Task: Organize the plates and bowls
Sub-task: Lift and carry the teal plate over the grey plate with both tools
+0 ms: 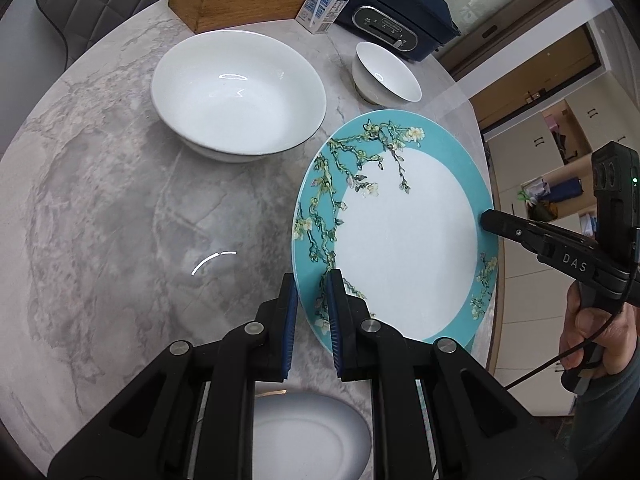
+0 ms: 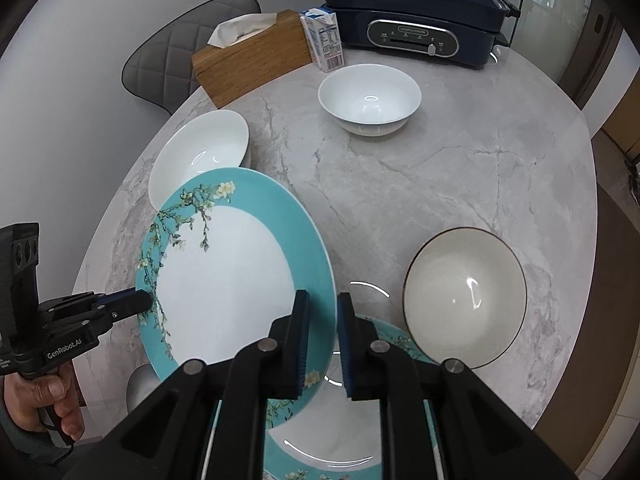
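Observation:
A teal plate with a blossom pattern (image 1: 404, 248) (image 2: 224, 280) is held tilted above the marble table, gripped from two opposite sides. My left gripper (image 1: 312, 312) is shut on its near rim; it shows at the left in the right wrist view (image 2: 136, 302). My right gripper (image 2: 322, 332) is shut on the opposite rim; it shows at the right in the left wrist view (image 1: 490, 222). A second teal plate (image 2: 332, 440) lies flat below. A large white bowl (image 1: 238, 92) (image 2: 198, 152), a small white bowl (image 1: 386, 74) (image 2: 370, 98) and a dark-rimmed beige bowl (image 2: 464, 296) stand on the table.
A wooden tissue box (image 2: 252, 58), a milk carton (image 2: 324, 38) and a dark blue cooker (image 2: 412, 16) stand at the table's far side. A grey chair (image 2: 188, 44) is behind. A white dish (image 1: 308, 436) lies under my left gripper. The table edge (image 2: 592, 240) runs on the right.

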